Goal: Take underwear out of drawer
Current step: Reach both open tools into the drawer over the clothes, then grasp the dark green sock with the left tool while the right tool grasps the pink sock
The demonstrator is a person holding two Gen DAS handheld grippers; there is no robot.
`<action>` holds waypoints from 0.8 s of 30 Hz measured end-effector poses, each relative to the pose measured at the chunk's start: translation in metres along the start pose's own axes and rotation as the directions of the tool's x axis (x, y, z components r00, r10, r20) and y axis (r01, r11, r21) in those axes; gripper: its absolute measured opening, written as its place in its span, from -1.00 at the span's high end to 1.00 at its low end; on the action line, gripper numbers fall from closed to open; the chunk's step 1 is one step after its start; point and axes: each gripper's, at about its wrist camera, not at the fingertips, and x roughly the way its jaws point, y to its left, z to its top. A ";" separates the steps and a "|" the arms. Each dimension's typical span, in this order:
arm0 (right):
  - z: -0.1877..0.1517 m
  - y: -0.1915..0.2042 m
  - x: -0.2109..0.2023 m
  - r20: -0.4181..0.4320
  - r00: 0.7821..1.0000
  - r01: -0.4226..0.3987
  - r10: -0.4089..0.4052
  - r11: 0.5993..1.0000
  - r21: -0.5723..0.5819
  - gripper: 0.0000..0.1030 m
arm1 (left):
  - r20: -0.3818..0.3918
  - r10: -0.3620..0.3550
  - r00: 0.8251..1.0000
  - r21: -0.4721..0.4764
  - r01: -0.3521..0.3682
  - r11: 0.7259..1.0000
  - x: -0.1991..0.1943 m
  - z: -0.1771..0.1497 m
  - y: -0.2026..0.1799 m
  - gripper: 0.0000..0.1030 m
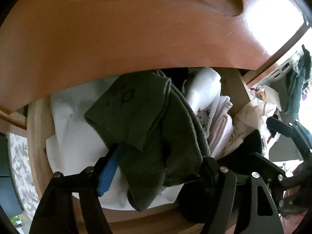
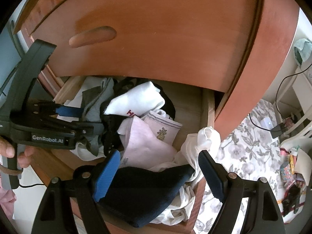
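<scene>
1. Right gripper [image 2: 158, 172]: jaws stand wide apart; a dark navy garment [image 2: 148, 187] lies between them at the front edge of the drawer [image 2: 210, 109], but the pads do not press it, so nothing is held; a white mesh garment [image 2: 202, 142] drapes over the front corner beside the right-hand pad.
2. Left gripper [image 1: 156, 167]: an olive-green garment [image 1: 148, 120] sits between the jaws; the blue pad [image 1: 109, 173] on one side touches or nearly touches the cloth, and the other pad is hidden behind a fold, so I cannot tell whether the grip has closed.
3. Middle of drawer: pale pink folded cloths [image 2: 148, 142], a white folded piece with red print [image 2: 136, 99] and black lace, loosely heaped; white lining paper [image 1: 74, 120] beneath.
4. Far: the upper drawer front [image 2: 156, 29] overhangs the opening, narrowing access.
5. Handling, as judged: the underwear is light, soft and limp; it will sag and may drag neighbours out; pinch a thick fold or waistband, not a single thin layer; lift straight up, clear of the overhang.
</scene>
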 end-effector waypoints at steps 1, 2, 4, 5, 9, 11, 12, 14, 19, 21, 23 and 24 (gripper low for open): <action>0.000 0.001 0.000 -0.002 1.000 0.000 0.000 1.000 -0.001 -0.65 | -0.001 -0.020 1.000 -0.003 0.020 1.000 -0.001 -0.001 0.003 -0.25; 0.001 0.002 0.000 -0.003 1.000 0.001 -0.001 1.000 -0.003 -0.65 | -0.002 -0.043 0.999 -0.007 0.043 0.999 -0.002 -0.002 0.006 -0.12; 0.002 0.003 0.000 -0.001 1.000 -0.001 0.001 1.000 -0.008 -0.65 | 0.005 -0.072 0.997 -0.011 0.072 0.997 -0.004 -0.004 0.011 0.02; 0.002 0.004 -0.001 0.001 1.000 -0.003 0.003 1.000 -0.010 -0.65 | 0.013 -0.076 0.997 -0.007 0.076 0.997 -0.006 -0.006 0.014 0.09; 0.004 0.006 0.000 0.005 1.000 -0.009 0.009 1.000 -0.018 -0.65 | 0.029 -0.085 0.996 -0.005 0.085 0.996 -0.011 -0.012 0.022 0.41; 0.005 0.008 0.003 0.000 1.000 -0.013 0.013 1.000 -0.021 -0.65 | 0.037 -0.085 0.996 -0.004 0.085 0.996 -0.012 -0.016 0.021 0.52; 0.007 0.010 0.005 -0.004 1.000 -0.014 0.014 1.000 -0.024 -0.65 | 0.039 -0.085 0.996 -0.002 0.086 0.996 -0.011 -0.021 0.021 0.56; 0.008 0.012 0.007 -0.008 1.000 -0.015 0.015 0.999 -0.032 -0.65 | 0.046 -0.092 0.995 0.005 0.091 0.996 -0.011 -0.023 0.020 0.60; 0.017 0.020 0.021 -0.043 0.999 -0.016 0.013 0.998 -0.058 -0.61 | 0.053 -0.103 0.993 0.005 0.103 0.995 -0.013 -0.021 0.016 0.61; 0.020 0.023 0.028 -0.062 0.998 -0.014 0.010 0.998 -0.067 -0.46 | 0.059 -0.108 0.992 -0.006 0.109 0.994 -0.010 -0.019 0.015 0.61; 0.024 0.025 0.035 -0.085 0.996 -0.014 0.007 0.997 -0.072 -0.40 | 0.066 -0.110 0.992 -0.009 0.110 0.994 -0.009 -0.019 0.016 0.61; 0.027 0.026 0.040 -0.098 0.995 -0.012 0.005 0.997 -0.075 -0.39 | 0.066 -0.110 0.992 -0.012 0.111 0.994 -0.013 -0.021 0.020 0.61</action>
